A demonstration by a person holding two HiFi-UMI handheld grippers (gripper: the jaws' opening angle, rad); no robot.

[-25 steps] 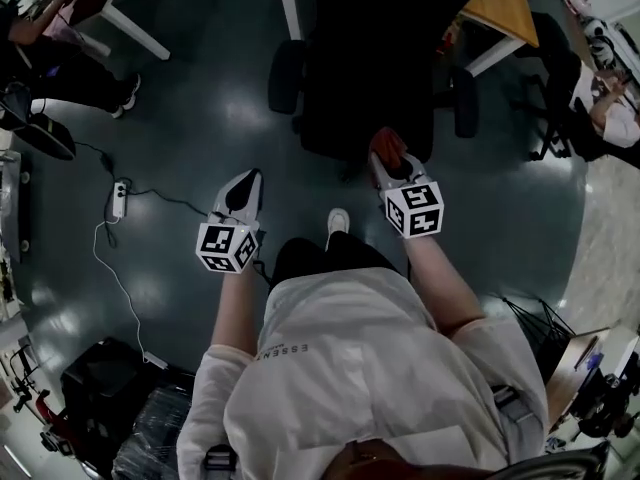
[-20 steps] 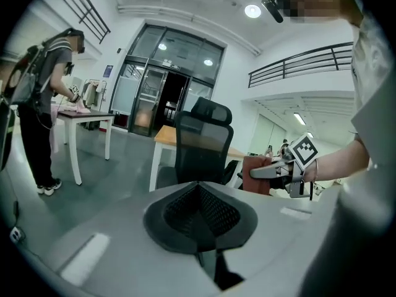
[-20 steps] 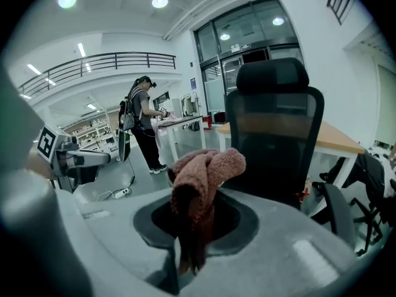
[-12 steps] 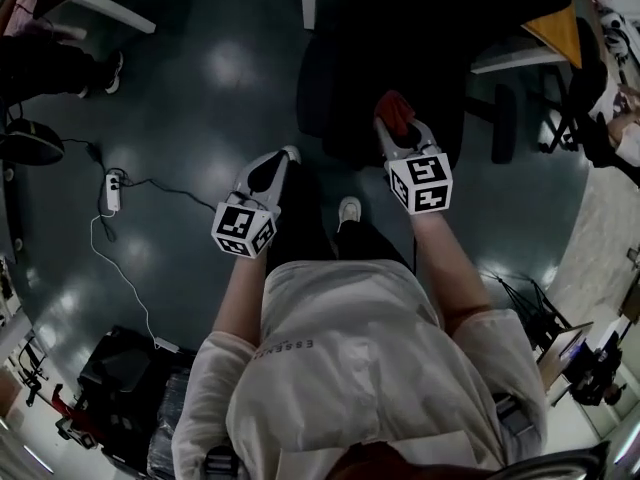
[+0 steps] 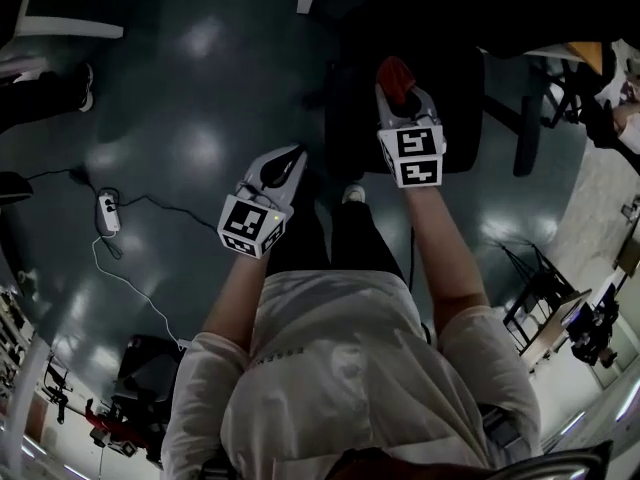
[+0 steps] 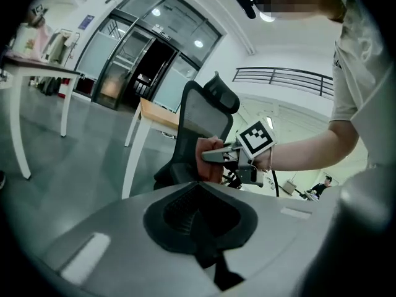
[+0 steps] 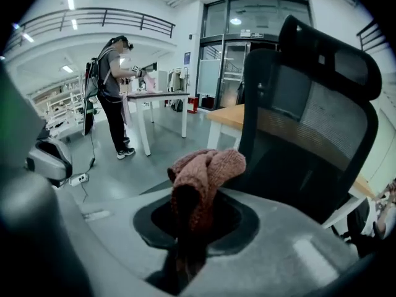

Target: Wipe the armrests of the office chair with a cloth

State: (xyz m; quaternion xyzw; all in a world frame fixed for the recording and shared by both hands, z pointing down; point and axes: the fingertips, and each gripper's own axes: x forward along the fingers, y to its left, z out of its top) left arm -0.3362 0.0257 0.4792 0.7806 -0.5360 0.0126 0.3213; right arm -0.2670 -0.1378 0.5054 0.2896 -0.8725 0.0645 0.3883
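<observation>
Currently the right gripper [image 5: 400,93] pinches the bunched pink cloth [image 7: 201,178] just near the office chair [image 7: 309,122], where a hard rub might tug it loose (left gripper [image 5: 283,166] pressed together, empty).

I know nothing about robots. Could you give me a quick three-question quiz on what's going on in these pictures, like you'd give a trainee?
1. True or false: the left gripper is shut with nothing in it.
2. The cloth in the right gripper is: A blue, B reddish, C white.
3. Fill in: the white power strip lies on the ___.

Key: 1 true; 2 B; 3 floor.
</observation>
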